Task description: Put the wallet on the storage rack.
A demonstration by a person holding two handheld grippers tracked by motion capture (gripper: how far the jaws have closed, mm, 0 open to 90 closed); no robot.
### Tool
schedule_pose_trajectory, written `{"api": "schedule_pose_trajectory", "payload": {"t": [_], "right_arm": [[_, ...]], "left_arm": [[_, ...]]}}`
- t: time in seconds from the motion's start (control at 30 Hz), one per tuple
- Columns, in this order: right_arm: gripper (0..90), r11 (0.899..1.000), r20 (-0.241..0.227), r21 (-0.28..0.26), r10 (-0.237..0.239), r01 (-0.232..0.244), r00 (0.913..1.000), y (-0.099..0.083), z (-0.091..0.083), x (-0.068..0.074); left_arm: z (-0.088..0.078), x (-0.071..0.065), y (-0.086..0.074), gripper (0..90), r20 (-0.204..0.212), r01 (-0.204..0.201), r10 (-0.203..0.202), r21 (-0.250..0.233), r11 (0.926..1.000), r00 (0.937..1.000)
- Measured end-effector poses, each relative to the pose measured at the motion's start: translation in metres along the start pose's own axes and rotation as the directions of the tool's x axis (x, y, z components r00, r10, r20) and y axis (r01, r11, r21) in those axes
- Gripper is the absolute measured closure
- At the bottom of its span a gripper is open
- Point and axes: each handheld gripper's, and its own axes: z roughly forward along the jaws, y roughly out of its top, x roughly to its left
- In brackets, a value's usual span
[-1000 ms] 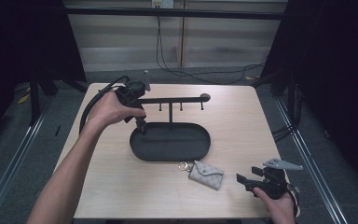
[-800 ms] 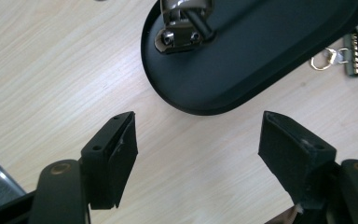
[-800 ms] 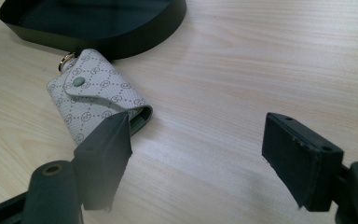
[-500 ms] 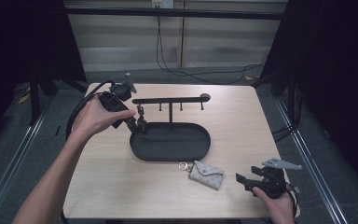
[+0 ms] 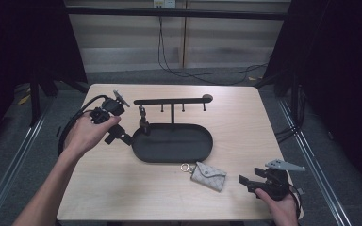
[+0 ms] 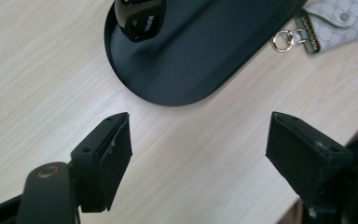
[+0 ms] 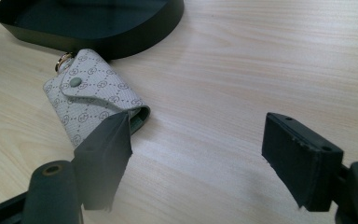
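Left gripper (image 5: 122, 137) released, jaws just opened further, nothing between them, hovering over bare table just off the left end of the black oval tray (image 5: 202, 151). Car key fob (image 6: 140, 18) hangs from the rack's left hook (image 5: 142, 113) above the tray's left end. Right gripper (image 5: 246, 181) also released, empty, near the table's front right corner. Grey key pouch (image 5: 209, 175) lies just in front of the tray, between tray and right gripper, close to one jaw.

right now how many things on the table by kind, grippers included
grippers: 2, left, right
key stand with tray: 1
car key: 1
key pouch: 1
total: 5
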Motion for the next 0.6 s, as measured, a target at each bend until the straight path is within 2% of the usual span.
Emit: {"api": "schedule_pose_trajectory", "payload": {"t": [0.07, 0.13, 0.2, 0.23, 0.27, 0.3, 0.33, 0.37, 0.43, 0.5, 0.57, 0.6], "right_arm": [[24.0, 1.0, 0.0, 0.0, 0.0, 0.0, 1.0, 0.0, 0.0, 0.0], [24.0, 1.0, -0.001, 0.0, -0.001, 0.001, 1.0, 0.0, 0.0, 0.0], [24.0, 1.0, -0.002, -0.001, 0.001, -0.001, 1.0, 0.0, 0.0, 0.0], [24.0, 1.0, -0.001, -0.002, 0.002, -0.002, 1.0, 0.0, 0.0, -0.001], [24.0, 1.0, -0.001, -0.002, 0.002, -0.002, 1.0, 0.0, 0.0, -0.001], [24.0, 1.0, -0.001, 0.002, 0.003, -0.003, 1.0, 0.0, 0.001, 0.0], [24.0, 1.0, -0.001, 0.002, 0.003, -0.003, 1.0, 0.0, 0.001, 0.0], [24.0, 1.0, -0.001, 0.004, 0.002, -0.002, 1.0, 0.0, 0.001, 0.0], [24.0, 1.0, -0.001, 0.006, -0.003, 0.003, 1.0, 0.0, 0.001, 0.0], [24.0, 1.0, -0.002, 0.006, 0.007, -0.007, 1.0, 0.0, 0.001, 0.0], [24.0, 1.0, 0.0, 0.007, 0.009, -0.009, 1.0, 0.0, 0.002, -0.001], [24.0, 1.0, -0.002, 0.01, 0.008, -0.008, 1.0, 0.0, 0.002, -0.001]], "left_arm": [[0.005, -0.002, -0.009, 21.7, -0.001, -0.016, 0.016, -0.025, 0.9996, 0.9999], [0.011, -0.006, -0.021, 20.9, 0.009, -0.027, 0.028, -0.073, 0.997, 0.9996], [0.016, -0.006, -0.031, 21.0, 0.025, -0.009, 0.012, -0.113, 0.9935, 0.9996], [0.018, -0.005, -0.036, 21.1, 0.02, 0.012, -0.01, -0.139, 0.9902, 0.9998], [0.018, -0.005, -0.036, 21.3, 0.02, 0.012, -0.01, -0.139, 0.9902, 0.9998], [0.02, -0.002, -0.041, 21.2, 0.011, 0.035, -0.033, -0.158, 0.9868, 0.9994], [0.023, 0.001, -0.046, 21.2, 0.014, 0.042, -0.04, -0.169, 0.9847, 0.9991], [0.025, 0.003, -0.051, 21.3, 0.038, 0.066, -0.06, -0.179, 0.9815, 0.9975], [0.029, 0.007, -0.061, 21.6, 0.05, 0.07, -0.062, -0.196, 0.9781, 0.9968], [0.033, 0.006, -0.075, 21.5, 0.06, 0.086, -0.074, -0.233, 0.9686, 0.9954], [0.034, 0.0, -0.083, 21.3, 0.046, 0.066, -0.056, -0.245, 0.9674, 0.9974], [0.034, -0.004, -0.088, 21.3, 0.043, 0.065, -0.055, -0.261, 0.9633, 0.9975]]}}
